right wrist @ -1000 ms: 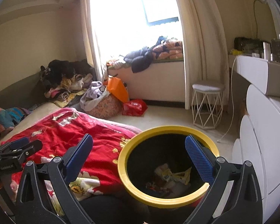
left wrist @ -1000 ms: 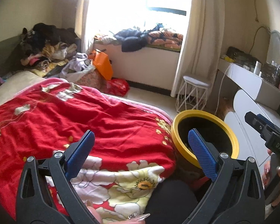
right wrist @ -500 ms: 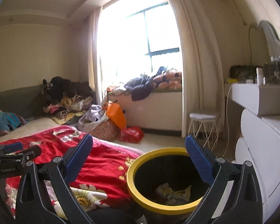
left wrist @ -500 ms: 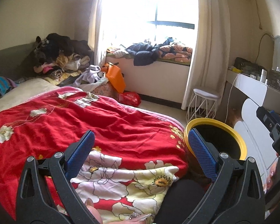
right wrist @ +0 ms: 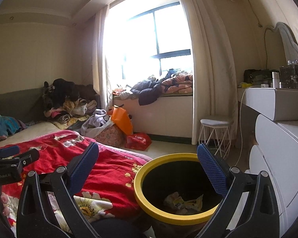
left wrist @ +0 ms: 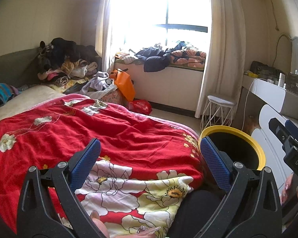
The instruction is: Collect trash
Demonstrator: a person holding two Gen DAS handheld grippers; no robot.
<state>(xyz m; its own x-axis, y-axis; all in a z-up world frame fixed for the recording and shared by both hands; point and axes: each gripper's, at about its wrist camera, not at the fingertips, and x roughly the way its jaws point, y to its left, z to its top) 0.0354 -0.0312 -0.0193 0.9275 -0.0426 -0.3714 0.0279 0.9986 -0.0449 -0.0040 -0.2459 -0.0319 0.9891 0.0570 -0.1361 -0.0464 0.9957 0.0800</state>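
- Bed w/ red floral blanket filled left + near of both views; nothing trash-like visible on it.
- Trash bin, black w/ yellow rim, stood on floor right of bed, near white dresser.
- Red plastic bag lay far on floor, under orange bag; maybe trash, can't tell.
- Left gripper hovered over blanket, fingers spread wide, empty.
- Right gripper hovered above bin mouth, fingers spread, nothing btwn them.
- Crumpled wrappers sat at bin bottom.
- Judgement: such trash prob light, soft, crinkly, slippery film; pinch a bunched fold, not a flat face.
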